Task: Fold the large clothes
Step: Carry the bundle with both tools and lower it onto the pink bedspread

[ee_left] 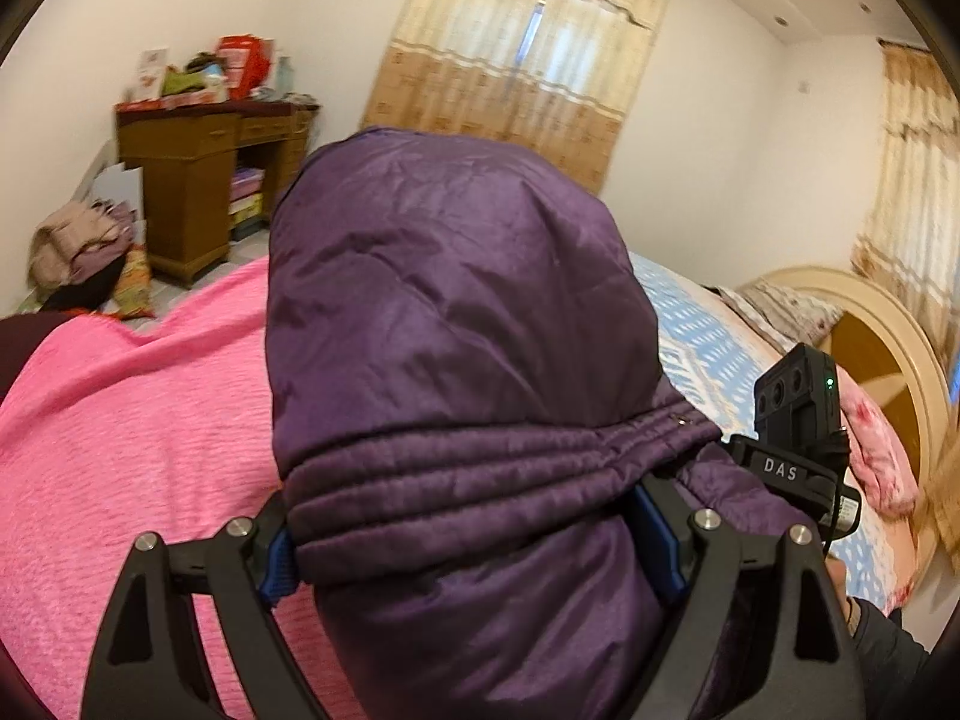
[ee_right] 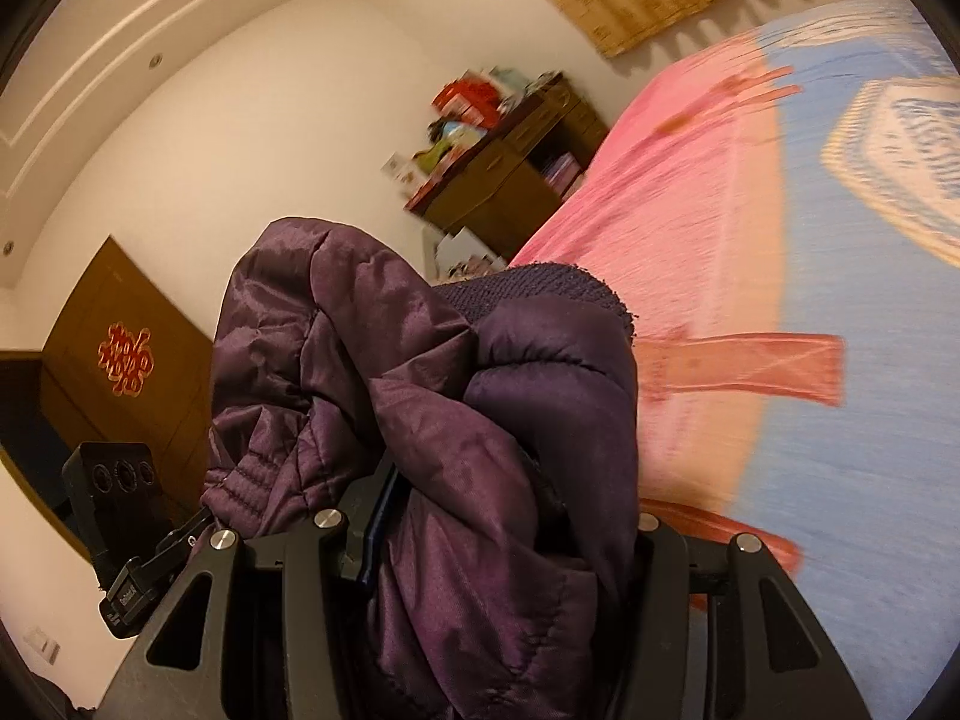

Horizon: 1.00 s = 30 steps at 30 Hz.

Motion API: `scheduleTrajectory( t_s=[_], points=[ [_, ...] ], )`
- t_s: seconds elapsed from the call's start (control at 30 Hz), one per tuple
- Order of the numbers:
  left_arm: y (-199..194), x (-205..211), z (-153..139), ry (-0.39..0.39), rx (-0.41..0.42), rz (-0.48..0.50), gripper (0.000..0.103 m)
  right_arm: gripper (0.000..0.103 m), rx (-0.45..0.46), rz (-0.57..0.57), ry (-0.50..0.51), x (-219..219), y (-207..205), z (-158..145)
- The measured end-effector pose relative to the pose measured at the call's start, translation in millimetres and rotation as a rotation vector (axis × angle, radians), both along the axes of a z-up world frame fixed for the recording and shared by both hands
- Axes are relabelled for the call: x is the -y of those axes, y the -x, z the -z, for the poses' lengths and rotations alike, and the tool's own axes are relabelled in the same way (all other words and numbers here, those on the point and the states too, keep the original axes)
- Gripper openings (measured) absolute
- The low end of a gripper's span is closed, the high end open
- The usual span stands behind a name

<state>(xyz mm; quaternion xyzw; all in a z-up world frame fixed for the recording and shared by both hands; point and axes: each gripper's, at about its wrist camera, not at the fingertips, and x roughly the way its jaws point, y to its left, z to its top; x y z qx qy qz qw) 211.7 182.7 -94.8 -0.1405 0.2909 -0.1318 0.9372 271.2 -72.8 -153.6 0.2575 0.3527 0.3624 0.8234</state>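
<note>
A bulky purple padded jacket (ee_left: 456, 312) fills the middle of the left wrist view, raised above a bed with a pink blanket (ee_left: 120, 432). My left gripper (ee_left: 474, 540) is shut on a thick quilted band of the jacket, its blue pads wide apart on either side of the wad. In the right wrist view my right gripper (ee_right: 504, 546) is shut on another bunched part of the same purple jacket (ee_right: 420, 396), with a knitted cuff (ee_right: 540, 285) showing on top. The right gripper's body also shows at the right edge of the left wrist view.
The bed has a blue patterned sheet (ee_right: 870, 360) beyond the pink blanket and a rounded wooden headboard (ee_left: 882, 336). A wooden desk (ee_left: 198, 168) piled with boxes stands by the far wall, with a heap of clothes (ee_left: 84, 246) beside it. Curtains (ee_left: 516, 48) cover the window.
</note>
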Motion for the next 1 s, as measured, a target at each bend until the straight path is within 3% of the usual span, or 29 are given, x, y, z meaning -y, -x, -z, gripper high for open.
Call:
scheduleTrajectory(
  t_s=[0.3, 0.7, 1.0],
  points=[
    [-2.7, -41.6, 18.6, 0.049, -0.023, -0.108, 0.089, 0.051, -0.011, -0.092, 0.048, -57.3, -33.9, 5.2],
    [0.7, -78.8, 51.0, 0.075, -0.08, -0.151, 0.089, 0.05, -0.066, -0.161, 0.087, -108.4, -63.7, 29.2],
    [9.4, -102.8, 78.1, 0.169, -0.139, -0.153, 0.091, 0.05, -0.033, -0.217, 0.17, -143.2, -77.4, 23.1]
  ],
)
